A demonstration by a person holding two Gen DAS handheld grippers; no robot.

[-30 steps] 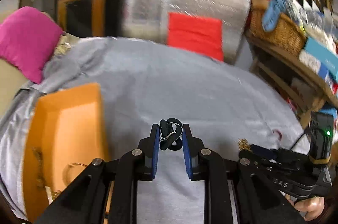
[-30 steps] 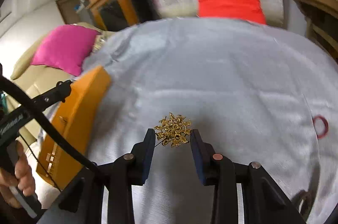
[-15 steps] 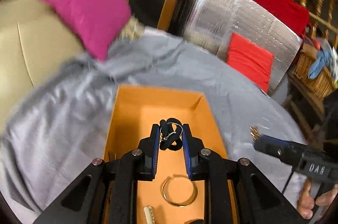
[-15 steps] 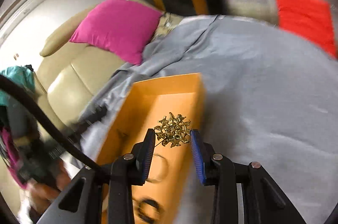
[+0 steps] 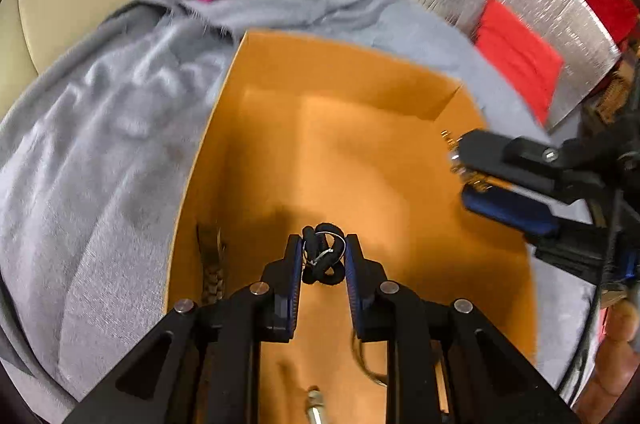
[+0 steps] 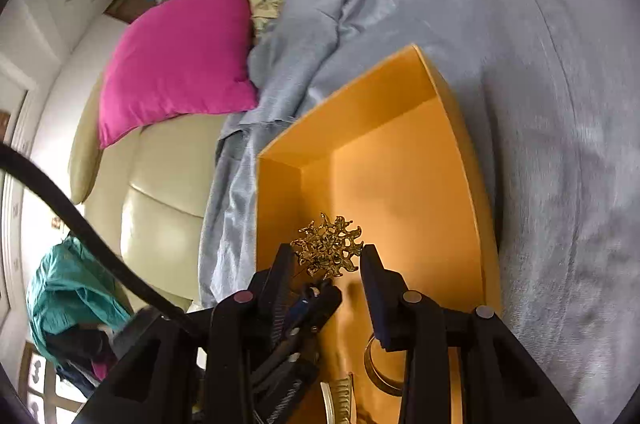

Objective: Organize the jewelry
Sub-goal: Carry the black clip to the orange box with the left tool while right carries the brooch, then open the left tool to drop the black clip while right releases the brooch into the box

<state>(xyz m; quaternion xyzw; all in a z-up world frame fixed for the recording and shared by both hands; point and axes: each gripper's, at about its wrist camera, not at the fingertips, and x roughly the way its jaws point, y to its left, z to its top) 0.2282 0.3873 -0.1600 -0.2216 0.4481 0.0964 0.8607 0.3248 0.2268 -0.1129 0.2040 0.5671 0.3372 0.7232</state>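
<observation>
An open orange box (image 5: 360,92) lies on a grey cloth; it also shows in the right wrist view (image 6: 400,152). My left gripper (image 5: 322,256) is shut on a black cord bracelet (image 5: 323,258) with a small silver ring, held over the box. My right gripper (image 6: 326,258) is shut on a gold filigree brooch (image 6: 328,246), also over the box; it shows at the right of the left wrist view (image 5: 466,164). A gold bangle (image 6: 376,368), a braided band (image 5: 212,268) and a pale comb-like piece (image 6: 340,400) lie in the box.
The grey cloth (image 5: 100,128) covers the surface around the box. A pink cushion (image 6: 180,56) lies on a cream sofa (image 6: 152,192) to the left. A silver padded panel with a red cushion (image 5: 516,52) stands beyond the box.
Both grippers have swung left from above the bare grey cloth to above the orange box, each still holding its piece. They have come lower and closer to the box.
</observation>
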